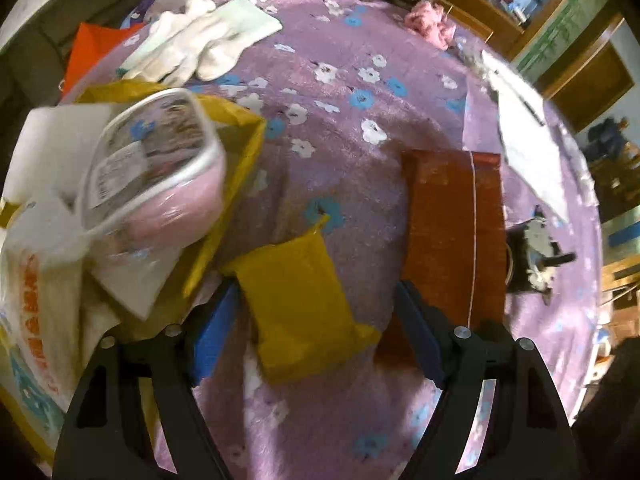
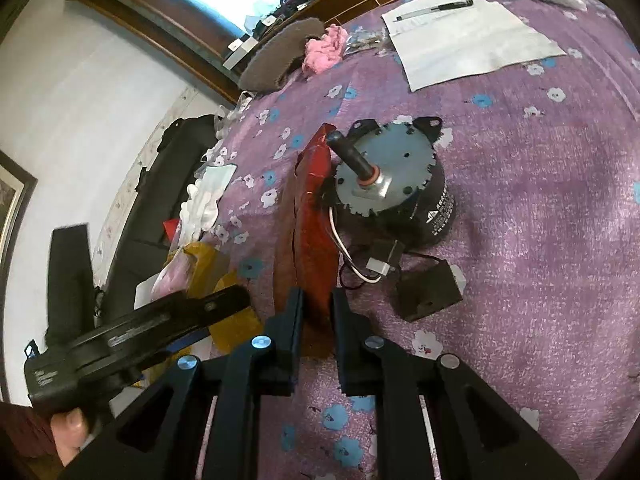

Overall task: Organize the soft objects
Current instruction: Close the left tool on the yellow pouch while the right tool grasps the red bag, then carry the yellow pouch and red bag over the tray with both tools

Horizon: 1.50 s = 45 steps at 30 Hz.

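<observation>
A yellow soft packet (image 1: 300,308) lies on the purple flowered cloth (image 1: 340,128). My left gripper (image 1: 316,324) stands open over it, one blue pad on each side and neither touching it. Just to its right lies a long red packet (image 1: 452,232). In the right wrist view my right gripper (image 2: 316,320) is shut on the near end of this red packet (image 2: 316,216), which stands on its edge between the pads. The left gripper's black body (image 2: 132,336) shows at the lower left there, held by a hand (image 2: 68,436).
An electric motor (image 2: 392,184) with wires and a black box (image 2: 428,292) sits right of the red packet. A yellow bag (image 1: 240,148) with a pink wrapped bundle (image 1: 160,168) stands at left. White gloves (image 1: 192,48), pink cloth (image 1: 428,24) and paper with a pen (image 2: 468,36) lie farther back.
</observation>
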Each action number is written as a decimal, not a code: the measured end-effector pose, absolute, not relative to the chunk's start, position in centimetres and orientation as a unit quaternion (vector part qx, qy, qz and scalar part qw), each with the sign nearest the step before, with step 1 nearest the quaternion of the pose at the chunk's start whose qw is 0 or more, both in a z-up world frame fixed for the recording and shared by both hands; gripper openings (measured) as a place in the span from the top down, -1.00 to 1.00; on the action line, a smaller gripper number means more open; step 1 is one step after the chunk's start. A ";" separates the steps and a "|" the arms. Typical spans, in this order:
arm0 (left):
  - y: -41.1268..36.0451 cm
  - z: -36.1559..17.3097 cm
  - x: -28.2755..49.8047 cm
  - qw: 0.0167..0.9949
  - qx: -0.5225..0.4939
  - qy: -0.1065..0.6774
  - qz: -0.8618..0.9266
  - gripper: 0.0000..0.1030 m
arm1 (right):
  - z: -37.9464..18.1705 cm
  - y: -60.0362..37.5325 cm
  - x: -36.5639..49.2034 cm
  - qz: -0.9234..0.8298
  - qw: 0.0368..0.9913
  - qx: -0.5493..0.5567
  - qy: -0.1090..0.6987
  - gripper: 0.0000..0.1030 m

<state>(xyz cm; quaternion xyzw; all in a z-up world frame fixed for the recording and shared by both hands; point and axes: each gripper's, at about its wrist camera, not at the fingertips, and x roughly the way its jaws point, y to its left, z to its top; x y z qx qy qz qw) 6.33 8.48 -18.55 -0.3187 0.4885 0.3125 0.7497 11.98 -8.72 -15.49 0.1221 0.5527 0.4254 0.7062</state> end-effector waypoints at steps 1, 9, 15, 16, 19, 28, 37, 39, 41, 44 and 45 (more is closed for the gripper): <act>8.3 -18.7 6.6 0.753 -0.312 0.489 0.311 -0.54 | -15.5 -8.7 12.0 0.425 0.706 0.123 0.553 0.76; 5.3 -19.2 4.8 0.790 -0.260 0.499 0.243 0.14 | -15.1 -9.3 12.2 0.440 0.700 0.138 0.546 0.69; 4.5 -19.6 3.9 0.795 -0.254 0.505 0.220 0.10 | -15.2 -7.7 12.4 0.456 0.700 0.126 0.535 0.40; 4.4 -19.6 3.7 0.797 -0.249 0.505 0.219 0.11 | -15.3 -7.5 12.4 0.456 0.700 0.128 0.534 0.35; 4.3 -19.3 2.7 0.804 -0.262 0.493 0.203 0.15 | -15.6 -7.5 12.4 0.460 0.694 0.135 0.537 0.34; 3.8 -15.4 -3.4 0.835 -0.313 0.436 0.120 0.16 | -16.4 -6.8 12.1 0.452 0.698 0.119 0.543 0.35; 6.4 -12.5 -8.4 0.851 -0.339 0.385 0.114 0.16 | -13.3 -7.6 8.3 0.457 0.732 0.063 0.502 0.75; 7.2 -12.3 -9.2 0.852 -0.343 0.378 0.117 0.16 | -12.8 -8.7 6.3 0.467 0.725 0.066 0.502 0.74; 7.8 -12.4 -9.6 0.850 -0.348 0.377 0.117 0.16 | -13.2 -8.9 5.1 0.474 0.713 0.056 0.513 0.67; 8.4 -12.6 -9.9 0.848 -0.357 0.377 0.110 0.16 | -14.0 -8.6 4.9 0.444 0.732 0.025 0.517 0.38; 8.7 -12.6 -10.2 0.848 -0.361 0.373 0.107 0.16 | -14.5 -8.5 5.5 0.436 0.731 0.031 0.523 0.25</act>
